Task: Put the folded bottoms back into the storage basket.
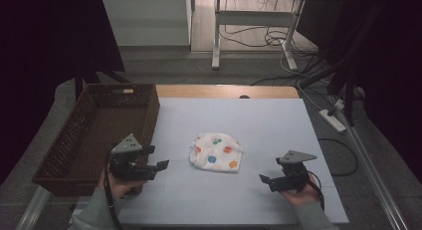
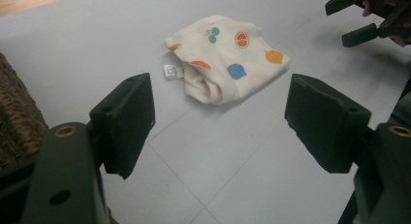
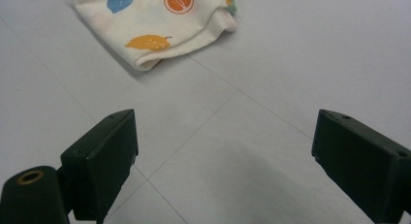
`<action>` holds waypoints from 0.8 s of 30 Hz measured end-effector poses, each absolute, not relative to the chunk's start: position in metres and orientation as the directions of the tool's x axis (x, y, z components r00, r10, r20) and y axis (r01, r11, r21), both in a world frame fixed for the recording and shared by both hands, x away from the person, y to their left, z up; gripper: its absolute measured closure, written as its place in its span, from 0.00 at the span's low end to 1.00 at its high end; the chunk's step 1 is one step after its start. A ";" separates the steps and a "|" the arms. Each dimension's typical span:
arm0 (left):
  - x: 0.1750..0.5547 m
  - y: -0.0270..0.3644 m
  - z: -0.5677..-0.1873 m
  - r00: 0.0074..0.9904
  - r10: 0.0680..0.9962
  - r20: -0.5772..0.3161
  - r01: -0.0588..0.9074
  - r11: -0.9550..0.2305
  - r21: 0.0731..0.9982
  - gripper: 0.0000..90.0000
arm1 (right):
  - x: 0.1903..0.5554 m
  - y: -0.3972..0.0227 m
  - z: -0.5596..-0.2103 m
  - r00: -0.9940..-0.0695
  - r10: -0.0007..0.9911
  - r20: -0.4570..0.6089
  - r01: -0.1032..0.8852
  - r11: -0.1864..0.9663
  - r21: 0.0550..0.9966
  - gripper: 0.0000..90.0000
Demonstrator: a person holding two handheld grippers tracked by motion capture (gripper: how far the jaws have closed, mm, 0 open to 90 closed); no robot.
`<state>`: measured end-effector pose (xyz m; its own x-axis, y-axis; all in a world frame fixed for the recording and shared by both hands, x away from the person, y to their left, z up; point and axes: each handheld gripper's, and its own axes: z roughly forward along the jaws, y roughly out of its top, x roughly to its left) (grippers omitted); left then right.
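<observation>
A folded white cloth (image 1: 217, 152) printed with coloured fruit lies near the middle of the pale table (image 1: 259, 120). In the left gripper view the cloth (image 2: 228, 56) sits ahead of the jaws, a small tag at its left edge. My left gripper (image 1: 160, 157) is held to the cloth's left, open and empty, beside the basket. My right gripper (image 1: 265, 182) is held to the cloth's lower right, open and empty too. The right gripper view has the cloth (image 3: 155, 25) at the top, well beyond the jaws. The other gripper (image 2: 358, 18) appears at the top right of the left gripper view.
A brown wicker basket (image 1: 74, 135) stands along the table's left edge, empty as far as I can see. Beyond the table are desk legs (image 1: 216, 36), cables and a power strip (image 1: 332, 119) on the floor.
</observation>
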<state>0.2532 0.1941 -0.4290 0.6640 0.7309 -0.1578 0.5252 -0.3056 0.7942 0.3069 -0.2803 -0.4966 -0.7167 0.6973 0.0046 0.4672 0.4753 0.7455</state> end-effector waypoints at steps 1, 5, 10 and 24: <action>0.254 0.192 -0.429 0.665 0.730 -0.159 0.525 -0.306 0.794 0.28 | 0.307 -0.280 -0.497 -0.717 0.697 0.004 0.467 0.475 0.746 0.10; 0.256 0.190 -0.428 0.668 0.726 -0.160 0.523 -0.307 0.795 0.28 | 0.307 -0.280 -0.497 -0.716 0.698 0.005 0.468 0.475 0.745 0.10; 0.259 0.186 -0.428 0.673 0.721 -0.163 0.523 -0.308 0.795 0.28 | 0.307 -0.280 -0.497 -0.717 0.697 0.006 0.469 0.475 0.745 0.10; 0.268 0.172 -0.427 0.688 0.705 -0.171 0.521 -0.316 0.793 0.28 | 0.307 -0.280 -0.497 -0.717 0.697 0.006 0.471 0.478 0.741 0.10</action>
<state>0.2677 0.1716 -0.4274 0.6885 0.7047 -0.1713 0.5206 -0.3158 0.7933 0.3069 -0.2802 -0.4971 -0.7174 0.6966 0.0060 0.4707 0.4783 0.7414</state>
